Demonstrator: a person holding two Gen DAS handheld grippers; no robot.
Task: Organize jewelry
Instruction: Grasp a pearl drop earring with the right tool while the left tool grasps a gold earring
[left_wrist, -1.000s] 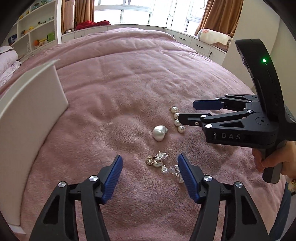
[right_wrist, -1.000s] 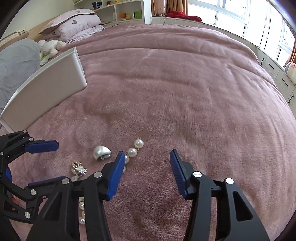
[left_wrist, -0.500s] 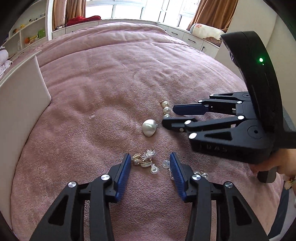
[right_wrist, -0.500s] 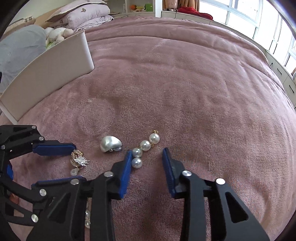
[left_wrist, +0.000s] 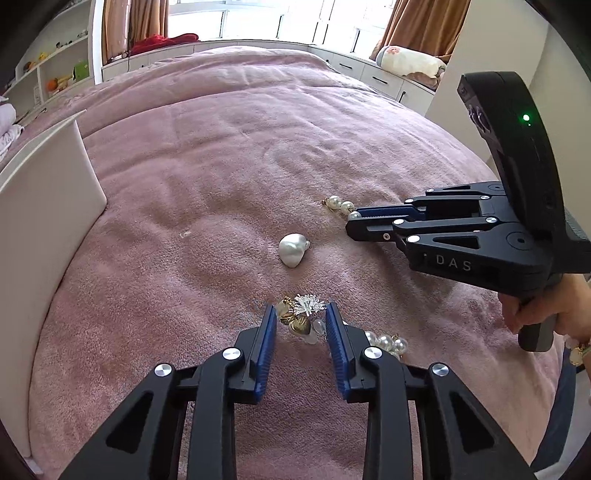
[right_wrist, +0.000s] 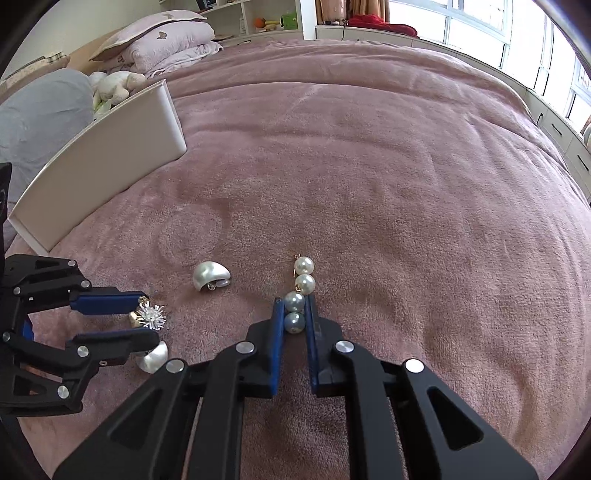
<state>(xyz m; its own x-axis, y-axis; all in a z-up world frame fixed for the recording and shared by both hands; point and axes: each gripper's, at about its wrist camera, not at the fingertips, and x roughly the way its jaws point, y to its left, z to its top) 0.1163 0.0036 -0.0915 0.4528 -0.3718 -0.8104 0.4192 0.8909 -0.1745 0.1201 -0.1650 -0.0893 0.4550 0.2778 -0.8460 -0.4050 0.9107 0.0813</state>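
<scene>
Right wrist view: four pearls on one strand (right_wrist: 301, 295), two between tongs (right_wrist: 294, 314)

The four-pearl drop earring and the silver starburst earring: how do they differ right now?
The four-pearl drop earring is a straight strand of round pearls; the silver starburst earring is a spiky cluster with gold pieces beside it. The right gripper is shut on the strand's lower two pearls. The left gripper, just closing, brackets the starburst; contact is unclear. Both lie on the pink blanket.
</scene>
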